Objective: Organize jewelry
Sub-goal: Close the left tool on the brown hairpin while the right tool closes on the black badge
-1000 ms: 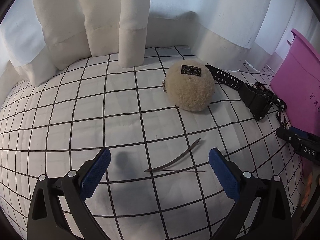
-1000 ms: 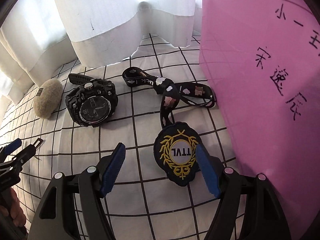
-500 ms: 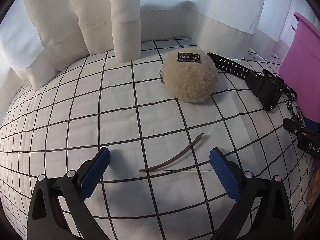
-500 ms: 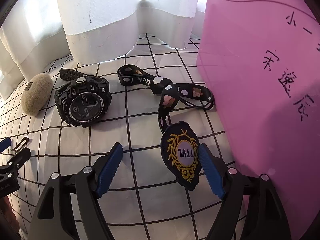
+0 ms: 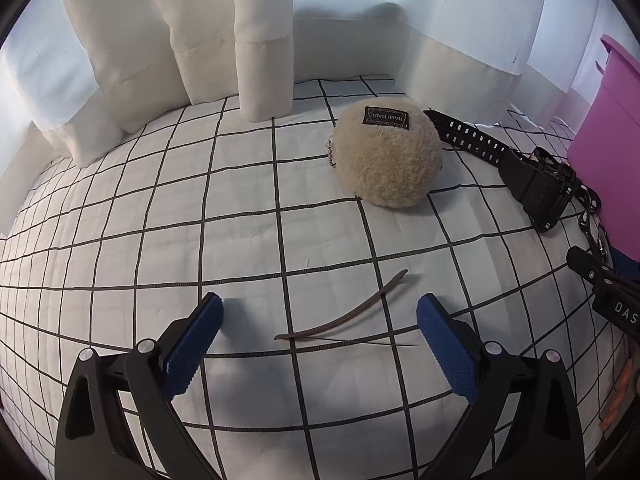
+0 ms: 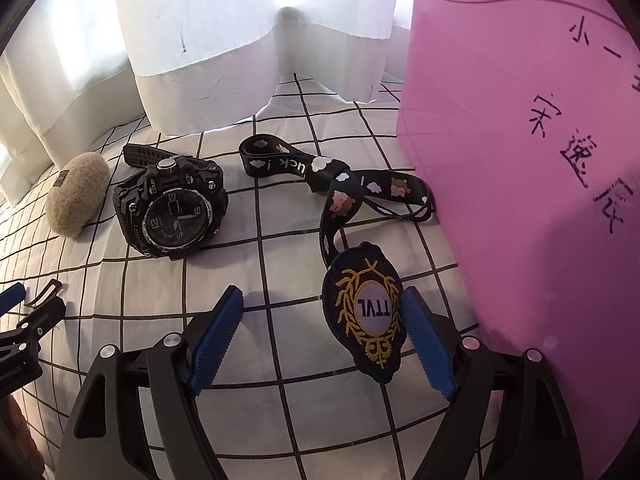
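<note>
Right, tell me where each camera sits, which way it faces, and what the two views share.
Left wrist: rides the left gripper, angled down at the gridded sheet; open blue-padded fingers straddle a thin brown clip.
Right wrist: rides the right gripper, angled down; open fingers flank the embroidered badge, pink bin alongside.
Shared: fuzzy pouch, black watch, brown clip, and each view catches the other gripper at its edge.

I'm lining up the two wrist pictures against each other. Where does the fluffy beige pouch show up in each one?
Left wrist: the pouch sits upper centre-right on the checked cloth, its black label up, bead chain on its left.
Right wrist: the pouch lies at the far left, below the curtain.
Shared landmark: the black watch, right beside the pouch in both views.
</note>
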`<control>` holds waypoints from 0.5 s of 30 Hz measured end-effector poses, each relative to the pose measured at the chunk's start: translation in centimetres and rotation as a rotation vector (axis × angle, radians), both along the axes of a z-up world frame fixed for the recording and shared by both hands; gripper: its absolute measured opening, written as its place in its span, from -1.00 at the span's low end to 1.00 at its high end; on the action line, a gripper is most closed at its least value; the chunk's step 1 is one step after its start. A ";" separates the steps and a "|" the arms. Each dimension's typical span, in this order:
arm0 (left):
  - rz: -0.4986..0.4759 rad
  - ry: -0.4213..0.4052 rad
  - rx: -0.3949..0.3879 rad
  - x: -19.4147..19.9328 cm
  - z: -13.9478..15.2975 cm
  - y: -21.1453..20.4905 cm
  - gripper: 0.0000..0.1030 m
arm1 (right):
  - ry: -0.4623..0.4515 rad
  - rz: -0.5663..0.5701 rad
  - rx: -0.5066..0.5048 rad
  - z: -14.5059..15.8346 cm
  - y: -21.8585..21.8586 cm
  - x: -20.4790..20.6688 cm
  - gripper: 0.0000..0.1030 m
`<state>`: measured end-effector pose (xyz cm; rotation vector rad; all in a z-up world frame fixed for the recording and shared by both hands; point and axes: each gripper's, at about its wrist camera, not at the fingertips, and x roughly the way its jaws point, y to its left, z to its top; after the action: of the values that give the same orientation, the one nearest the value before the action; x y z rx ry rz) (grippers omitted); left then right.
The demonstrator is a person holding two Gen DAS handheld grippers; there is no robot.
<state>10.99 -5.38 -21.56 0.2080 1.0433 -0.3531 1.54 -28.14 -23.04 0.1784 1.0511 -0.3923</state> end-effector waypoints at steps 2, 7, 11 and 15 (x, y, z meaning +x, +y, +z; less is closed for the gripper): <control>-0.015 -0.007 -0.004 -0.4 0.3 -0.2 0.60 | -0.009 -0.002 -0.010 0.2 0.0 -0.3 0.22; -0.071 -0.028 -0.011 -1.6 0.9 -0.4 -0.10 | -0.017 -0.016 -0.029 0.6 -0.4 -1.0 -0.45; -0.075 -0.028 -0.012 -2.1 1.2 -0.4 -0.31 | -0.036 -0.010 -0.016 1.0 -0.6 -1.5 -0.65; -0.057 -0.010 -0.030 -2.3 1.6 0.4 -0.96 | -0.068 0.001 0.016 1.5 -0.4 -2.5 -0.79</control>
<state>8.74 -5.01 -19.93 0.2127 1.0234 -0.4191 -0.99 -28.56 -21.49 0.2046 0.9873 -0.3741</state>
